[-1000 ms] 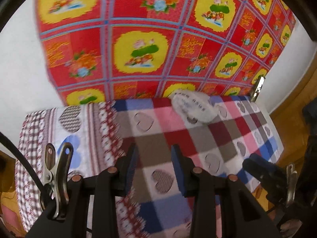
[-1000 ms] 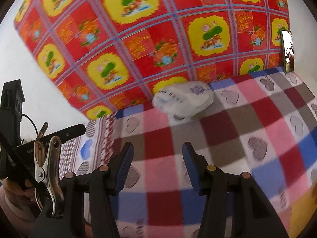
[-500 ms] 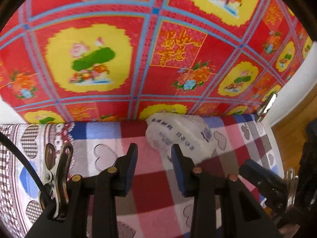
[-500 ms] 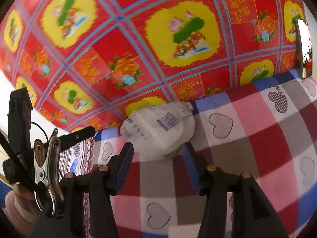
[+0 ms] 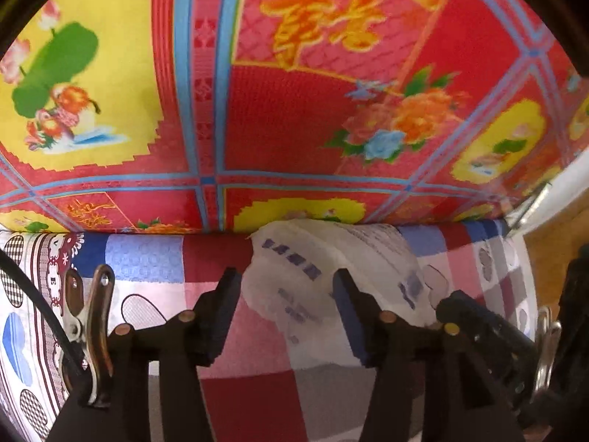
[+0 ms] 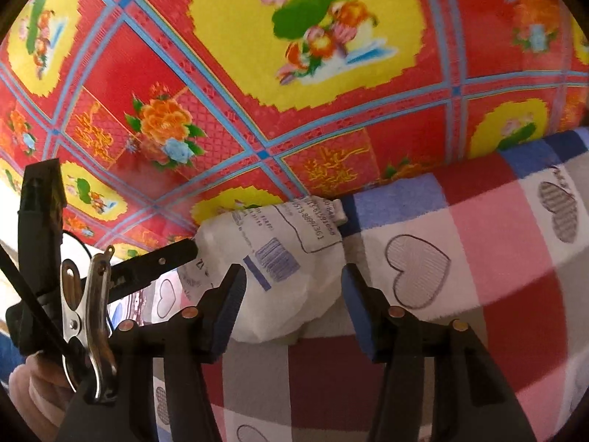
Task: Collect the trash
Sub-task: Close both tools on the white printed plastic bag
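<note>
White crumpled plastic bag point(image 5: 331, 276) on checked cloth point(image 5: 257, 390); left gripper point(image 5: 285, 311) and right gripper point(image 6: 292, 304) flank it, jaws opening, not gripping.

White crumpled bag point(image 5: 331, 276) point(image 6: 279, 276) lies on checked heart-print cloth point(image 5: 257, 386) point(image 6: 497, 276), pushed against red-yellow patterned backdrop point(image 5: 294, 110) point(image 6: 257, 73): no passage behind bag. Left tool point(image 5: 287, 294), jaws opening, bag's left part between pads, pads not pressing. Right tool point(image 6: 291, 294), jaws opening, bag's lower edge between pads. Each tool blocks other's side of bag. Checked cloth free in front of bag and to far right in right wrist view.
</note>
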### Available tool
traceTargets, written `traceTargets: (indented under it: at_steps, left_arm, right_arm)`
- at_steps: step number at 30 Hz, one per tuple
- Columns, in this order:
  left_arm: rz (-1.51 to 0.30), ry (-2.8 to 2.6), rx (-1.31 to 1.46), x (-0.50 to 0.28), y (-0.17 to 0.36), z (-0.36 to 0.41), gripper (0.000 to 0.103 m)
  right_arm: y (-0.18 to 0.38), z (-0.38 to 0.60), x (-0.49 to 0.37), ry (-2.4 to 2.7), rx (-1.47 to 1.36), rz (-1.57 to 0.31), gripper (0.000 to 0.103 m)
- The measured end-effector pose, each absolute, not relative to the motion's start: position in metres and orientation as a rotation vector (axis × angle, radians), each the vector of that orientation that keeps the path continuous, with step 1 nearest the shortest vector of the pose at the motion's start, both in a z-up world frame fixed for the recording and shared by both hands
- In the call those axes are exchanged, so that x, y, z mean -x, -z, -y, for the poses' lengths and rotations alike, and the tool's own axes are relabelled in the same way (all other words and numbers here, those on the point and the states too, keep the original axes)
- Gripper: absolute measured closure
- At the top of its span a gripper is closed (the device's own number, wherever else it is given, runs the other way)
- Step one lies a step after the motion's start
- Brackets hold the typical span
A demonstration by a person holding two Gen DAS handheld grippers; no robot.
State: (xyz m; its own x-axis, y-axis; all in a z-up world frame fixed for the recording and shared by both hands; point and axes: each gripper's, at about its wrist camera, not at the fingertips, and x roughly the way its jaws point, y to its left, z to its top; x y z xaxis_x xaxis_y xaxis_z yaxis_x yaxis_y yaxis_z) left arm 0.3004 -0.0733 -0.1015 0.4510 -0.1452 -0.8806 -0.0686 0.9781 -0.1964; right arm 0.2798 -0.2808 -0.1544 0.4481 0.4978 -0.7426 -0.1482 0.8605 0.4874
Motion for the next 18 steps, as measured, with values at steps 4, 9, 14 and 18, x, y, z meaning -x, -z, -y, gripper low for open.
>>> traceTargets:
  at_steps: [4,9,14,18]
  left_arm:
    - [-1.135,0.015,0.229,-0.31,0.114,0.069,0.048]
    - [-1.17,0.027,0.265,-0.32,0.128,0.067,0.048]
    - [-1.178,0.031,0.28,-0.322,0.138,0.07,0.048]
    - [-1.176,0.042,0.301,-0.324,0.14,0.071,0.055]
  right_arm:
    - [0.161,0.276,-0.289,-0.425,-0.366,-1.053,0.046]
    - [0.167,0.269,-0.296,-0.433,-0.33,-1.067,0.046]
    - [0.174,0.263,-0.302,-0.443,-0.331,-1.09,0.046]
    - [0.173,0.259,-0.298,-0.463,-0.335,-1.07,0.068]
